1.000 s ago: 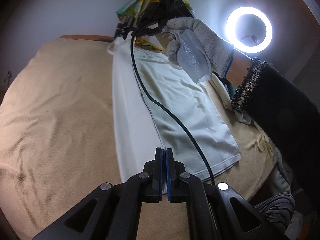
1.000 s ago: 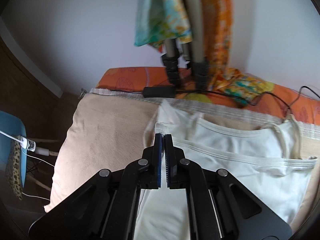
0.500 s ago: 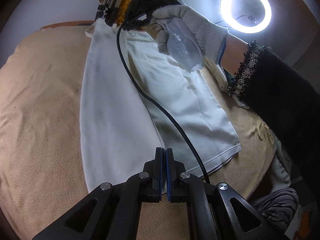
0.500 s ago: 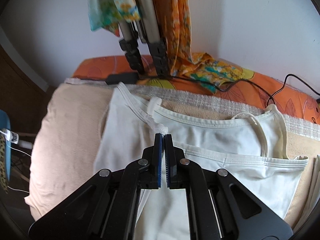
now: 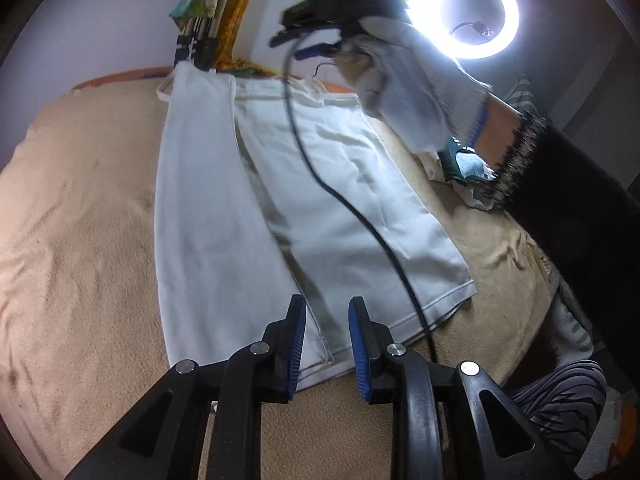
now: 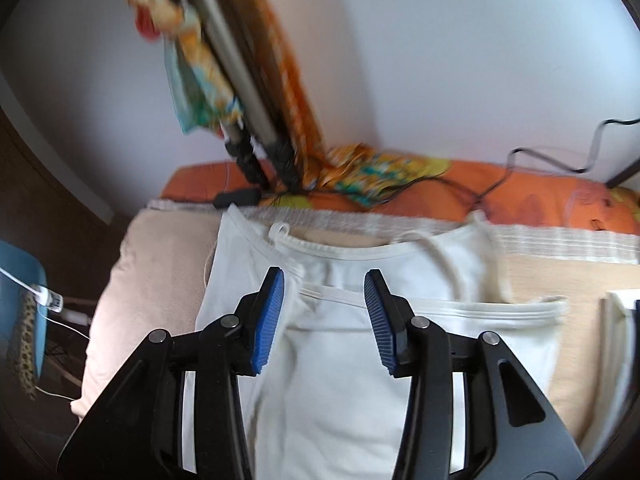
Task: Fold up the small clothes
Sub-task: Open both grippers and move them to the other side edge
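I have both tongs open and empty now: the left gripper has its blue pads spread just over the hem end of the white camisole, and the right gripper is spread over the neckline end, with nothing between its jaws. The garment lies flat on the beige blanket, in front of both tongs. I judge that the first fold is done, because one long side panel is laid over the body of the camisole and its edge runs lengthwise from my left tongs toward the straps. The other long side, to the right of my left tongs, is not yet folded in, and the shoulder straps lie loose ahead of my right tongs. So, I think, one side fold and then the crosswise fold are left. The black cable of the right tool lies across the cloth and could catch in it
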`<state>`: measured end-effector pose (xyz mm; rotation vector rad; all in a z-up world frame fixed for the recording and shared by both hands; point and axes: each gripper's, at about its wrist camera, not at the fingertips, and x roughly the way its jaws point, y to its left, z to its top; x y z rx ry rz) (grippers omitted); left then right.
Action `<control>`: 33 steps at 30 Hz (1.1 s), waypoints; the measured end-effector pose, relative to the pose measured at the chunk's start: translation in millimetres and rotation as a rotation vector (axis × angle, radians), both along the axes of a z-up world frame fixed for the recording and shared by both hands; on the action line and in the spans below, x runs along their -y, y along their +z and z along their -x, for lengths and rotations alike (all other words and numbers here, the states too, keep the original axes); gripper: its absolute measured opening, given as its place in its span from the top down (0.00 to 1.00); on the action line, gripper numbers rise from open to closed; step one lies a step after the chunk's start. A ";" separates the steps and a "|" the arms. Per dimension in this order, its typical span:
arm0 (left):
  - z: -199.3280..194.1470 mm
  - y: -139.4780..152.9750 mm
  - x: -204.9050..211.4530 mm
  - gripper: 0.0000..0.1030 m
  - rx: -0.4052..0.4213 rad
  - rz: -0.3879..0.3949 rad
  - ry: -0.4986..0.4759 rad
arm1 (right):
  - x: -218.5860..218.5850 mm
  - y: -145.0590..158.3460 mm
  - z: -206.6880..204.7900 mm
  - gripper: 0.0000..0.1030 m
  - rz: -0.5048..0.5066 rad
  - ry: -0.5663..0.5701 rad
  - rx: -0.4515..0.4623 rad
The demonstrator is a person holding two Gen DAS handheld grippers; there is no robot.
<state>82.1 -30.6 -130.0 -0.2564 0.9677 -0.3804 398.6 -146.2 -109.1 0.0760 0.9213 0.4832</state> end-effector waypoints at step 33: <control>-17.1 -18.1 198.8 0.50 0.108 -0.137 -0.318 | 253.3 40.8 101.7 0.57 -0.041 -0.111 0.048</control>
